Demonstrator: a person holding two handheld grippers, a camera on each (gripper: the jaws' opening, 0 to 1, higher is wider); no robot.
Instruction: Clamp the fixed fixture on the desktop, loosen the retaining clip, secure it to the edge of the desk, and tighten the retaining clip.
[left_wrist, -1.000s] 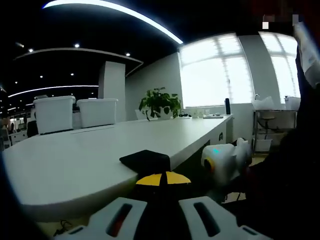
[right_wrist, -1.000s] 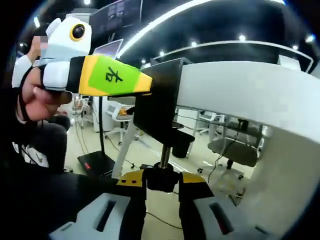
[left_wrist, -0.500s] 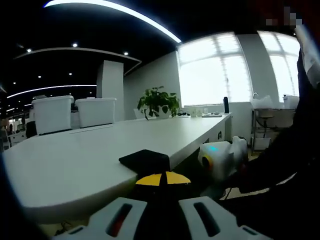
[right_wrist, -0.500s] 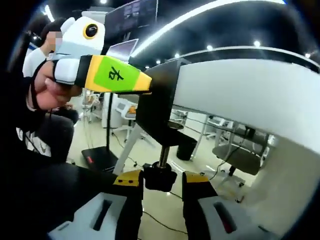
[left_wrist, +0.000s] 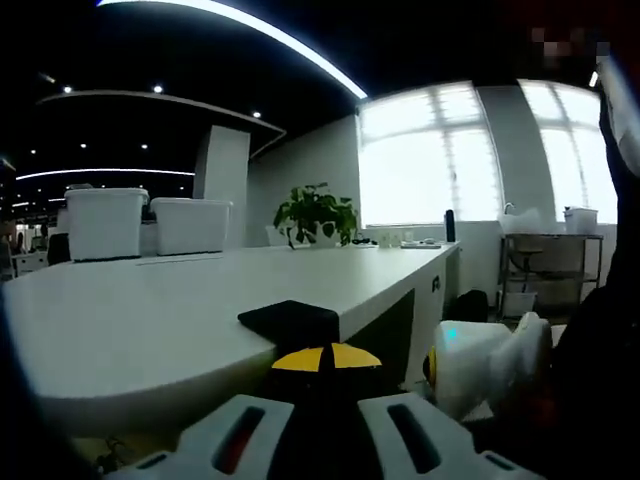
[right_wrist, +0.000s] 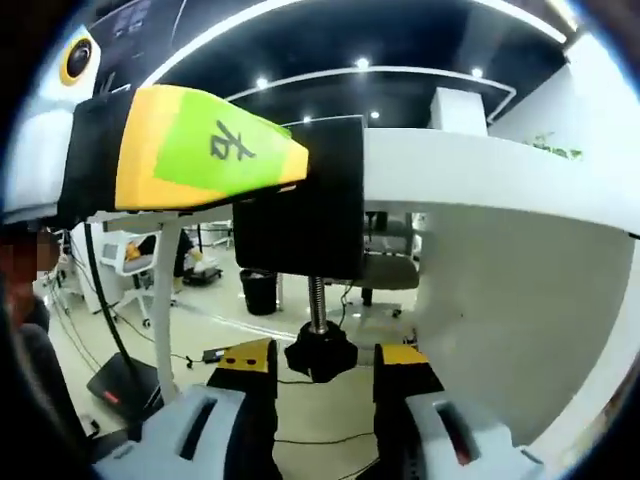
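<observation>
**Clamp on the counter edge, knob between the right claw's jaws**

In the right gripper view, the right claw (right_wrist: 318, 372) is sitting under the counter (right_wrist: 480, 170) with its two jaws either side of the black knob (right_wrist: 320, 355) at the foot of the clamp's screw (right_wrist: 317, 303). A sliver of gap is showing on each side, so it reads as parted around the knob rather than biting it; this is likely the spot from which the screw gets turned to tighten. The clamp (right_wrist: 305, 205) is hanging over the white counter's edge, its black body running down the side and the threaded screw pointing downward beneath.

The left claw (right_wrist: 200, 150), with its yellow and green tip, is reaching in from the left and pressing against the clamp's upper part, probably steadying it so it isn't twisting while the knob is worked. In the left gripper view, the left claw's (left_wrist: 322, 362) jaws are closed on the clamp's flat black top plate (left_wrist: 290, 322), which is lying on the counter's surface (left_wrist: 150, 320) at the near edge.
</observation>
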